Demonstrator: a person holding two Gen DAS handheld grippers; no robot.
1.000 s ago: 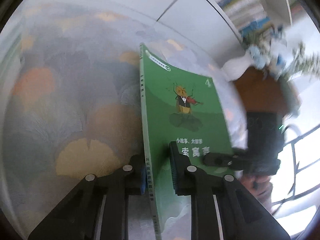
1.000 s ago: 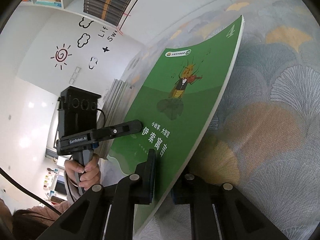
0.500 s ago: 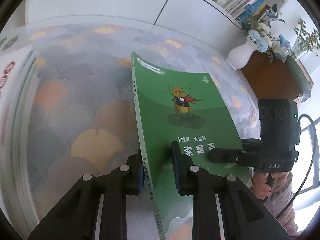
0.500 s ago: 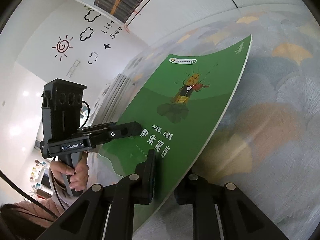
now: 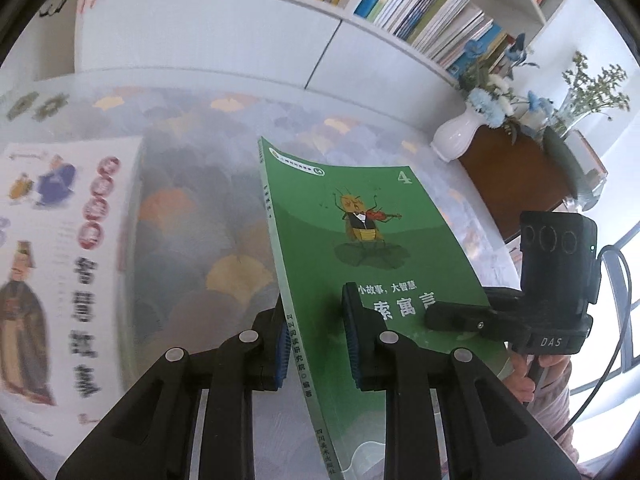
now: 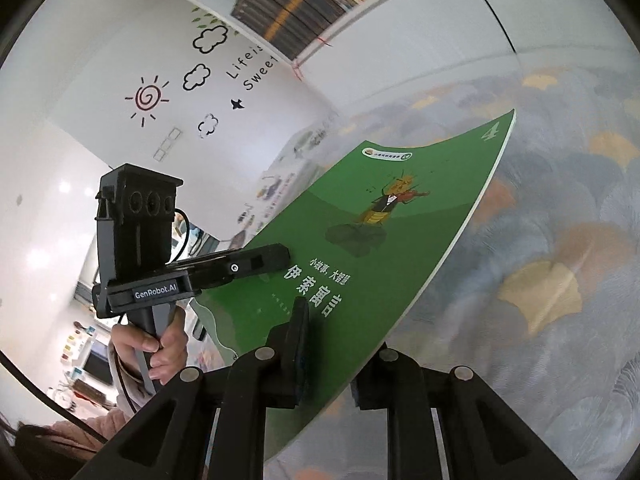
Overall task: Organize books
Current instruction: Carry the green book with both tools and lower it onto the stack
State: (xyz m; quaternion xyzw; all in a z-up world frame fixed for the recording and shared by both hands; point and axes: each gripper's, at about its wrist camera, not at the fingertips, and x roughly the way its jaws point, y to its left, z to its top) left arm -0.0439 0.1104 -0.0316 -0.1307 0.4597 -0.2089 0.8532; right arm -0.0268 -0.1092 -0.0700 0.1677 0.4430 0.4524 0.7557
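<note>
A thin green book (image 5: 372,264) with a violin-playing insect and a "4" on its cover hangs tilted above the patterned tablecloth (image 5: 192,208). My left gripper (image 5: 316,344) is shut on it at the spine edge, blue pads on both faces. At the opposite long edge my right gripper (image 6: 336,360) is shut on the same green book (image 6: 400,248), one pad on the cover and one beneath. Each view shows the other gripper's upper finger lying on the cover: the right finger (image 5: 456,316), the left finger (image 6: 256,264). A person's hand (image 6: 160,352) holds the left handle.
A white-covered book (image 5: 68,256) tops a pile at the left of the table. Behind the table a white cabinet carries shelves of books (image 5: 420,8). A white vase of flowers (image 5: 456,136) stands on a brown stand (image 5: 516,188) at the right.
Both grippers have risen with the green book held between them, lifting it off the cloth. The shelves, the vase and the white-covered pile have come into view.
</note>
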